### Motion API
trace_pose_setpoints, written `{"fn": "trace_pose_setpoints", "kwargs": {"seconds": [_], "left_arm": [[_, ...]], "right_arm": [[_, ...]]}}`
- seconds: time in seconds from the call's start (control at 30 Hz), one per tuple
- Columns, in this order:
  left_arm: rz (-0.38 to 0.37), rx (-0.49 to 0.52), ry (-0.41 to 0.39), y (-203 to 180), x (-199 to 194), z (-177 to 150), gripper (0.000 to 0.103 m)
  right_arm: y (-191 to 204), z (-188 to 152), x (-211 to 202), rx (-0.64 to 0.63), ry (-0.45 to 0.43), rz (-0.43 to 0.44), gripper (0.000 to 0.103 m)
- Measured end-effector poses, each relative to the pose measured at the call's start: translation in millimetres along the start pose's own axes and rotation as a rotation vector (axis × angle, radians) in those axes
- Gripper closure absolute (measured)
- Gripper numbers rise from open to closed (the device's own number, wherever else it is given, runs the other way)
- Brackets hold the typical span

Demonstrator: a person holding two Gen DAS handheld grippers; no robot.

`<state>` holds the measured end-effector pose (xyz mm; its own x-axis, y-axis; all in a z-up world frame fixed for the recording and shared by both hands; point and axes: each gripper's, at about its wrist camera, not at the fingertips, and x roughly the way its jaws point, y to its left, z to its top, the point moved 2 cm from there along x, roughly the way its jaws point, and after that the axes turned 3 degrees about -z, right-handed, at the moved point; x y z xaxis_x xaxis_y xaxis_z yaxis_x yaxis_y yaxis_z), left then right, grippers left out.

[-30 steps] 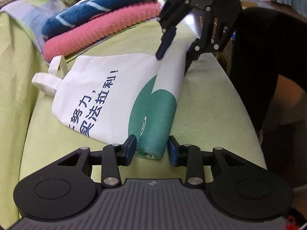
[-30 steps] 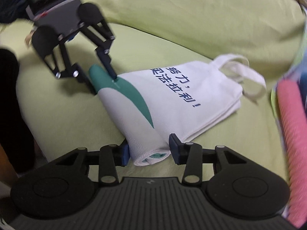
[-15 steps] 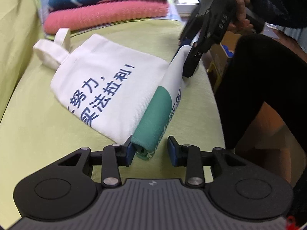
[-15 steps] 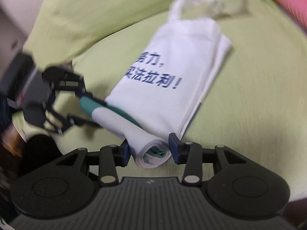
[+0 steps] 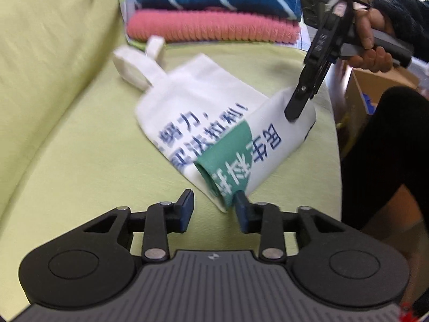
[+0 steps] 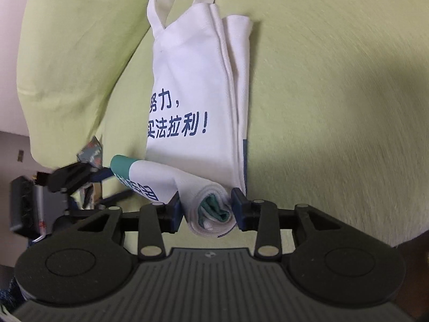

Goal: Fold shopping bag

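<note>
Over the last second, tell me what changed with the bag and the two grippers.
The left gripper let go: its fingers, which straddled the green end of the roll, now stand open with the roll beside the right one. The shopping bag rolled further up toward its handles, new blue lettering showing on the roll. The right gripper stays clamped on the white end. The folded towels have not moved.

Left gripper (image 5: 214, 210) jaws gape beside the rolled shopping bag (image 5: 214, 123) on green cushion (image 5: 80, 161).
</note>
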<state>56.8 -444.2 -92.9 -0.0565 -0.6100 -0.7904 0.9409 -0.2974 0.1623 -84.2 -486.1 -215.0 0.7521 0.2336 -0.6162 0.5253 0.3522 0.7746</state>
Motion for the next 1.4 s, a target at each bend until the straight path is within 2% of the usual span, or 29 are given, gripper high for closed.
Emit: {"fn": "trace_pose_setpoints", "kwargs": {"seconds": [0.2, 0.27, 0.37, 0.5, 0.63, 0.67, 0.73, 0.8, 0.87, 0.93, 1.0, 1.03, 1.07, 1.1, 1.2, 1.4], "left_arm": [[0.027, 0.120, -0.025, -20, 12, 24, 0.065], [0.035, 0.160, -0.033, -27, 16, 32, 0.068], [0.059, 0.176, -0.016, -29, 31, 31, 0.069], [0.067, 0.167, -0.012, -27, 43, 29, 0.068], [0.086, 0.155, -0.011, -30, 49, 27, 0.071], [0.091, 0.152, -0.010, -31, 51, 26, 0.071], [0.100, 0.149, -0.009, -32, 52, 27, 0.071], [0.106, 0.154, -0.006, -34, 52, 27, 0.071], [0.110, 0.160, -0.003, -35, 53, 28, 0.072], [0.114, 0.163, -0.002, -36, 53, 29, 0.072], [0.117, 0.159, -0.005, -36, 53, 28, 0.072], [0.120, 0.158, -0.006, -37, 52, 28, 0.072], [0.123, 0.156, -0.008, -38, 52, 28, 0.072], [0.127, 0.155, -0.010, -38, 52, 28, 0.072], [0.132, 0.146, -0.017, -39, 51, 25, 0.072], [0.129, 0.118, -0.027, -37, 52, 24, 0.072]], "right_arm": [[0, 11, -1, 0.047, 0.054, -0.041, 0.072], [1, 14, 0, 0.060, 0.062, -0.049, 0.072], [2, 18, 4, 0.078, 0.062, -0.060, 0.072], [-3, 17, 2, 0.134, 0.022, -0.048, 0.072], [-3, 6, -4, 0.174, -0.076, -0.047, 0.071], [0, 2, -4, 0.174, -0.116, -0.073, 0.063], [11, -7, -3, 0.117, -0.204, -0.131, 0.063], [29, -22, -11, 0.022, -0.314, -0.226, 0.059], [56, -40, -17, -0.143, -0.442, -0.378, 0.058], [86, -60, -16, -0.378, -0.564, -0.557, 0.059], [109, -79, -10, -0.597, -0.633, -0.686, 0.070], [115, -85, -5, -0.645, -0.630, -0.730, 0.084], [115, -86, 1, -0.649, -0.622, -0.750, 0.094], [112, -85, 5, -0.635, -0.621, -0.747, 0.096], [106, -78, 14, -0.600, -0.614, -0.749, 0.095], [91, -52, 29, -0.532, -0.572, -0.694, 0.091]]}}
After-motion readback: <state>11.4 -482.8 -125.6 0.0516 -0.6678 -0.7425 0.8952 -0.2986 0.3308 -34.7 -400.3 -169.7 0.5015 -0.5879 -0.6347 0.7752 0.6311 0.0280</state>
